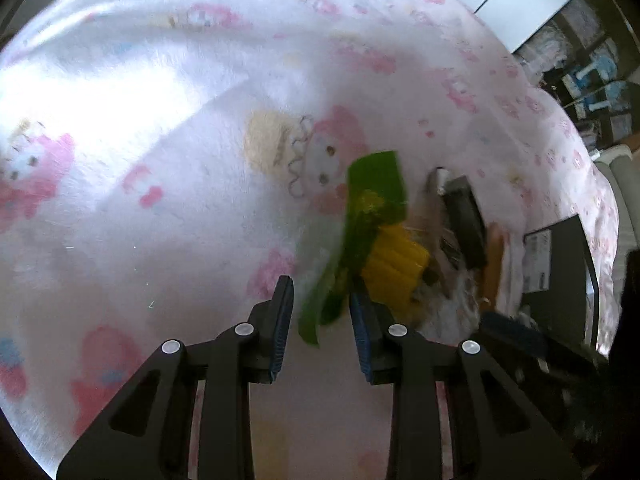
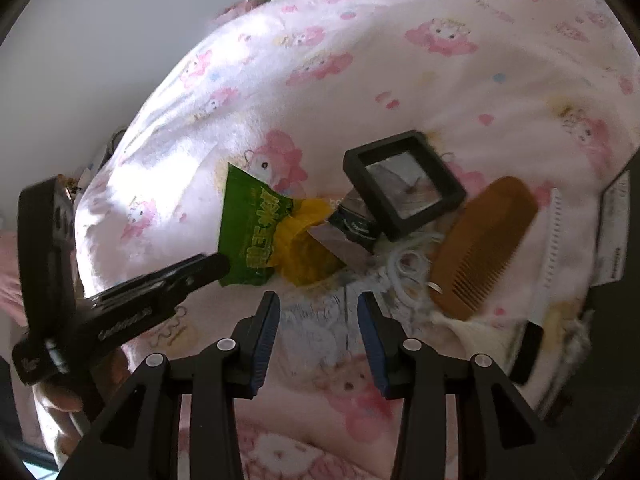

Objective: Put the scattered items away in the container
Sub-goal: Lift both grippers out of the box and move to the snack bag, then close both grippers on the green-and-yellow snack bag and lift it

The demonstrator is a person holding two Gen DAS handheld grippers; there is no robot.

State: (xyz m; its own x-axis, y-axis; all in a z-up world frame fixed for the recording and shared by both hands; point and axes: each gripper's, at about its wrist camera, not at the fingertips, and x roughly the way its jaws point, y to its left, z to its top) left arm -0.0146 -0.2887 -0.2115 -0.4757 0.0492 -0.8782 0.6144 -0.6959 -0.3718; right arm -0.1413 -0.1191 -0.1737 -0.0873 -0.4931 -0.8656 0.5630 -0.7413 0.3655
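A green and yellow snack packet [image 1: 374,188] [image 2: 248,220] lies on the pink cartoon-print blanket [image 1: 160,160]. My left gripper [image 1: 322,316] [image 2: 218,266] is at its near corner. The packet's blurred lower end sits between the open fingers, and the pads do not press on it. My right gripper [image 2: 318,312] hangs open over bare blanket, just short of a pile. That pile holds a black square frame box [image 2: 404,184], a small dark packet [image 2: 356,224], white hair ties [image 2: 408,264] and a wooden comb [image 2: 484,240].
A dark box with a white label [image 1: 538,256] [image 2: 614,232] stands at the right beside the pile. A white pleated item [image 2: 556,240] lies between comb and box. A person's hand [image 2: 60,396] holds the left gripper. Shelves [image 1: 592,80] stand beyond the bed.
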